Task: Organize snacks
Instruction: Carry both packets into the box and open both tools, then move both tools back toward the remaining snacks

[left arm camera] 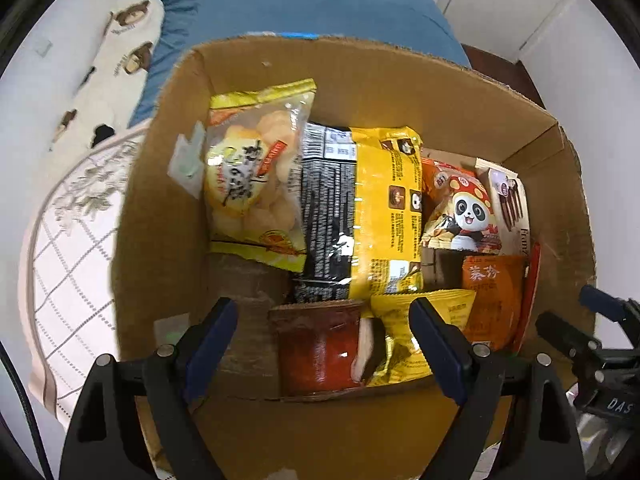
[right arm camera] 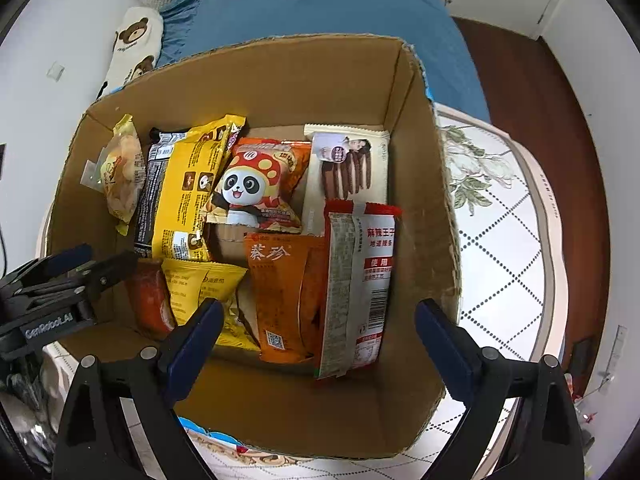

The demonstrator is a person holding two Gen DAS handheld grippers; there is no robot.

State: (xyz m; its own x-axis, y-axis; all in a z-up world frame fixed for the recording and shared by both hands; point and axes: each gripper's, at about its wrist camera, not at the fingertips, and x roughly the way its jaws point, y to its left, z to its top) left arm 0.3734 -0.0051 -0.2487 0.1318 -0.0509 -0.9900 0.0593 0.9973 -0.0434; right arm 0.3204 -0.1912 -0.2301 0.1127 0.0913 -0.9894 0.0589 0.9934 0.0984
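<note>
An open cardboard box (left arm camera: 160, 208) (right arm camera: 280, 80) holds several snack packs. In the left wrist view I see a puffed-snack bag (left arm camera: 252, 176), a yellow-and-black pack (left arm camera: 360, 208), a panda pack (left arm camera: 460, 212), an orange pouch (left arm camera: 492, 300), a small yellow pack (left arm camera: 400, 340) and a red pack (left arm camera: 316, 348). The right wrist view also shows a chocolate-stick pack (right arm camera: 348, 168) and a red-and-white pack (right arm camera: 360, 288). My left gripper (left arm camera: 324, 320) is open and empty above the box's near left part. My right gripper (right arm camera: 320, 320) is open and empty above the near right part.
The box stands on a round patterned table (right arm camera: 512, 240). A blue blanket (right arm camera: 320, 4) and a bear-print pillow (left arm camera: 120, 48) lie behind it. Dark wooden floor (right arm camera: 532, 92) shows at the right. The other gripper shows at each view's edge (left arm camera: 592, 344) (right arm camera: 60, 280).
</note>
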